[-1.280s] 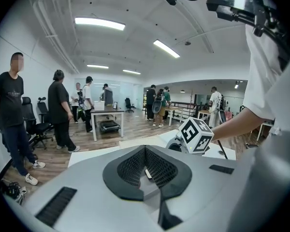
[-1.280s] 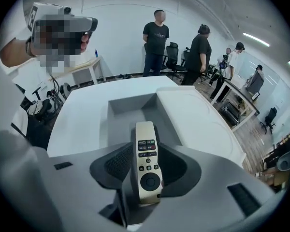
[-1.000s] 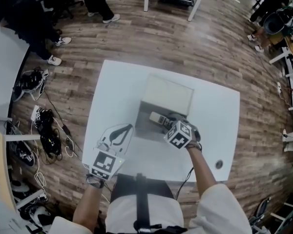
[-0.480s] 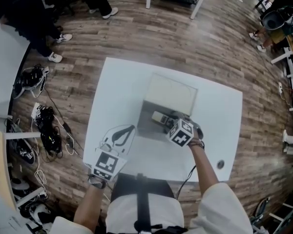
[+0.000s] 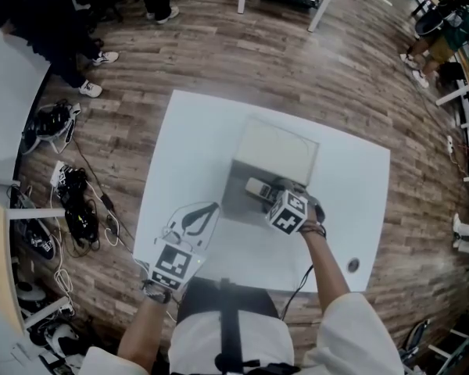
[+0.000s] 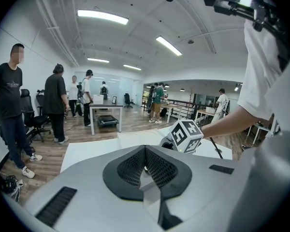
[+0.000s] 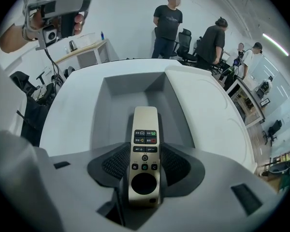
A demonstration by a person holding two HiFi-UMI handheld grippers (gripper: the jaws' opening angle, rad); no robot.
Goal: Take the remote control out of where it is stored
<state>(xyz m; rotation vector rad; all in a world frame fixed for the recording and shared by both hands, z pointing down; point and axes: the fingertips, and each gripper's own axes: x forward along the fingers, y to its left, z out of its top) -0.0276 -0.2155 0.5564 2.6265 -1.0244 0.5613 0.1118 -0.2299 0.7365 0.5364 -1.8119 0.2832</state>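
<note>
Right gripper (image 7: 145,153) points down into the open grey box (image 7: 113,105). Its jaws have just been spreading and aren't pinching now, so the gold remote control (image 7: 145,129) sits loose between them, inside the box. Left gripper (image 6: 145,151) hangs beside the box, jaws together, nothing in them.

The slim plastic remote control (image 7: 144,163) is champagne gold with a black round pad and dark keys marked green, red and yellow, the shallow open box (image 7: 106,110) plain matte grey, the tabletop (image 5: 187,147) plain white, and the plank floor (image 5: 219,45) streaky brown wood-grain.
</note>
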